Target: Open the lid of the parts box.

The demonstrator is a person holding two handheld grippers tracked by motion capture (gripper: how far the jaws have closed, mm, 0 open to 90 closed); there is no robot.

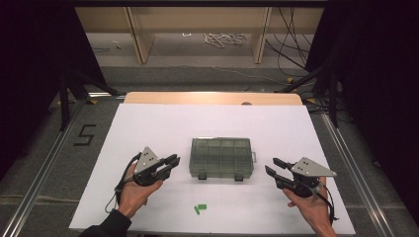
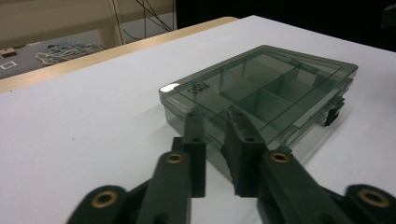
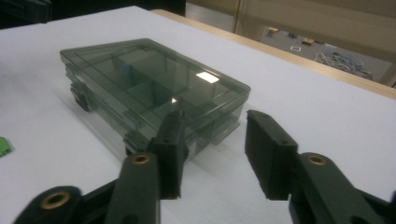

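The left claw (image 1: 173, 161) is almost closed, with only a thin gap between its two black jaws, and it holds nothing. Seen from above, it sits just beside the left end of the see-through box (image 1: 221, 157), close to it but not touching. In the left gripper view the jaws (image 2: 217, 140) point at the near corner of the box (image 2: 261, 93), and the jaw tips cover a bit of that corner, so it is hard to tell there how near they really are. The right claw (image 1: 273, 166) is open wider, with a clear gap between its jaws, and it holds nothing too. It sits off the right end of the box, a little farther away than the left one. In the right gripper view its jaws (image 3: 215, 140) point at the box (image 3: 154, 88), and one jaw hides part of the front edge. The box lies flat in the middle of the white table top (image 1: 148, 128) with its lid shut. You can see little walls inside it, but the grey plastic is dark and what is in each space is hard to make out. Two dark clips are on its front side. A small green piece (image 1: 200, 209) lies on the table nearer the person, well apart from the box and both claws. In the right gripper view only a bit of the green piece (image 3: 3, 146) peeks in at the left edge. A hand (image 1: 138, 190) holds each claw from below, and the arms are cut off at the bottom.
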